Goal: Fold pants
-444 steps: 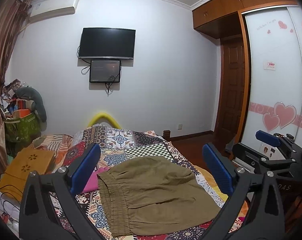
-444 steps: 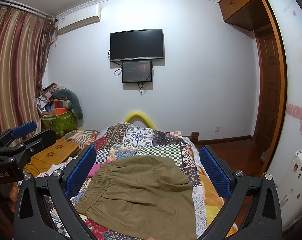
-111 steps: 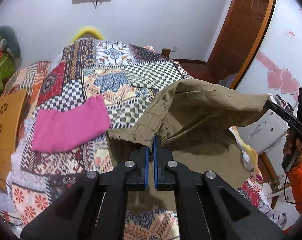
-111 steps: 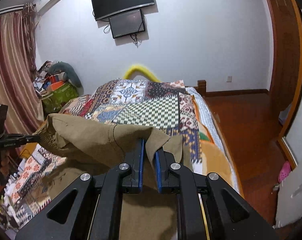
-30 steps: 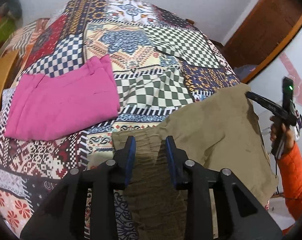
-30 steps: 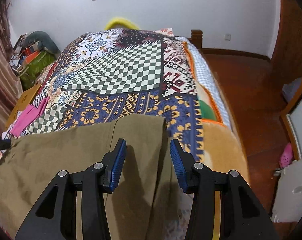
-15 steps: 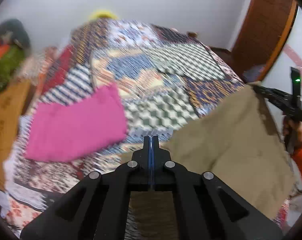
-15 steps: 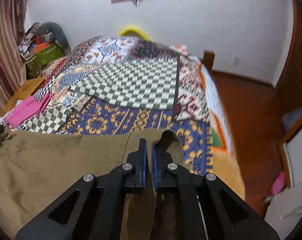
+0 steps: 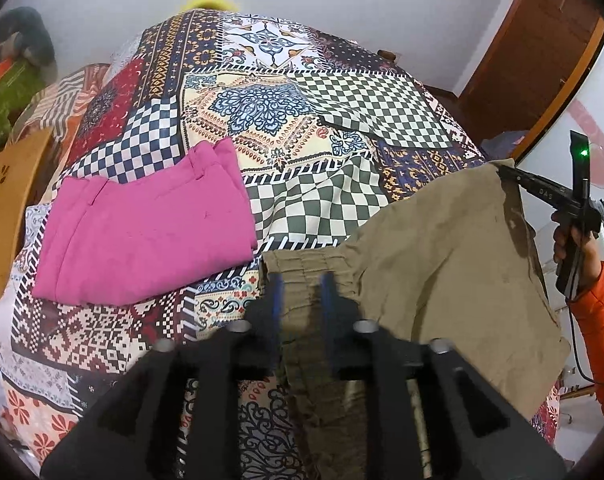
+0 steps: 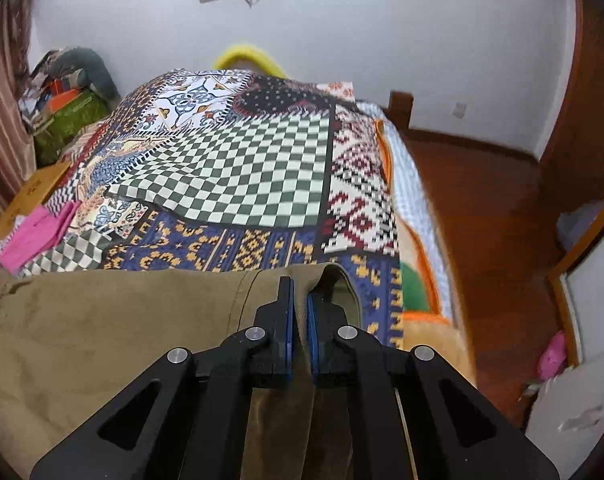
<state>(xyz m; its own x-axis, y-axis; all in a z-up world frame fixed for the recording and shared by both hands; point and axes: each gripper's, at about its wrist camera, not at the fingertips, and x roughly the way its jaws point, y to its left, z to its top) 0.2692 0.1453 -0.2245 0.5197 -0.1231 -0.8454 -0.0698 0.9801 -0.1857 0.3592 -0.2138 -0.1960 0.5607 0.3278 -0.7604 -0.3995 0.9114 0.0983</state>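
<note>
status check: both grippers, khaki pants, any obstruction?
Left gripper open over waistband. Right gripper shut on khaki pants hem. Pink garment beside, apart.

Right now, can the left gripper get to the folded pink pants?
Probably yes: the left gripper stands open over the khaki pants' waistband, holding nothing, and the folded pink pants lie uncovered just left.

My left gripper (image 9: 299, 292) hangs over the elastic waistband of the olive pants (image 9: 442, 256), its blue pads blurred and a little apart, with the gathered cloth showing between them. The pants spread toward the right edge of the patchwork bed (image 9: 261, 112), where my right gripper (image 9: 506, 172) pinches their far corner. Folded pink pants (image 9: 141, 232) lie near the bed's left edge.
</note>
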